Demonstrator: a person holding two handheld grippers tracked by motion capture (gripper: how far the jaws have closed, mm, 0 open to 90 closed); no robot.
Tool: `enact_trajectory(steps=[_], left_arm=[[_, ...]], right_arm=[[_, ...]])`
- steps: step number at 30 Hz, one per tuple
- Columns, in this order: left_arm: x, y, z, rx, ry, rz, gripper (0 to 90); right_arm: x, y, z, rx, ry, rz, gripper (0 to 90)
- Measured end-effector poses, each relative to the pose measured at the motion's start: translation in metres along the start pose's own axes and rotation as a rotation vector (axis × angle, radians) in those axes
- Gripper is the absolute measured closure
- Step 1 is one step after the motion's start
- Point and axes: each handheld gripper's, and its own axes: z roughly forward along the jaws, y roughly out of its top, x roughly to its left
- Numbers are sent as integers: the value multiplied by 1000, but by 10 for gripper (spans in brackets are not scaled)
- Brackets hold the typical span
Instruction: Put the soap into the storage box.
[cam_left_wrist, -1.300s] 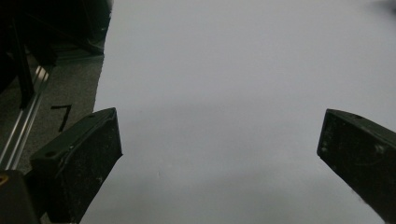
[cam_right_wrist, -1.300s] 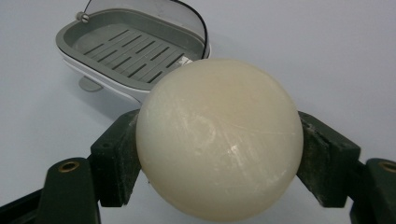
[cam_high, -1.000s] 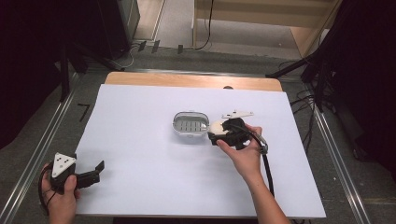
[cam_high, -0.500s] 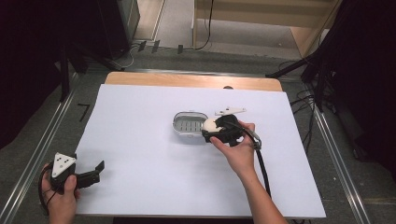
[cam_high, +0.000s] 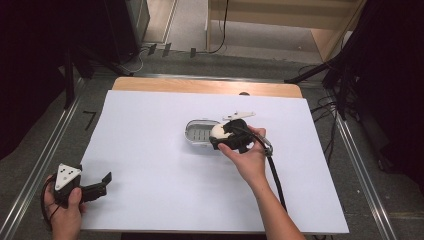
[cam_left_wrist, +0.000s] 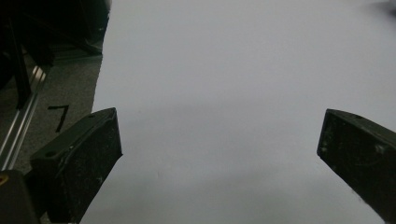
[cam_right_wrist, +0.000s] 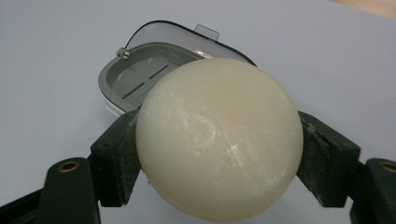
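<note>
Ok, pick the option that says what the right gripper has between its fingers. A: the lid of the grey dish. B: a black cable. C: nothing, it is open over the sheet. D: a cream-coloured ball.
D: in the right gripper view the right gripper has its fingers pressed against both sides of a cream-coloured ball, with the grey dish lying open on the white sheet behind it.

We see our left hand-held gripper (cam_left_wrist: 219, 154) with its two black jaws spread wide over the bare white tabletop (cam_left_wrist: 224, 70); a metal rail (cam_left_wrist: 18, 121) runs at nine o'clock.
</note>
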Motion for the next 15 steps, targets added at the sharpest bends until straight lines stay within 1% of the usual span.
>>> enact_trajectory(steps=[6, 15], left_arm=[[0, 0, 0, -3, 0, 0, 4], [0, 0, 0, -2, -2, -1, 4]], right_arm=[[3, 5, 6, 2, 6, 6, 251], [10, 13, 14, 12, 13, -2, 251]])
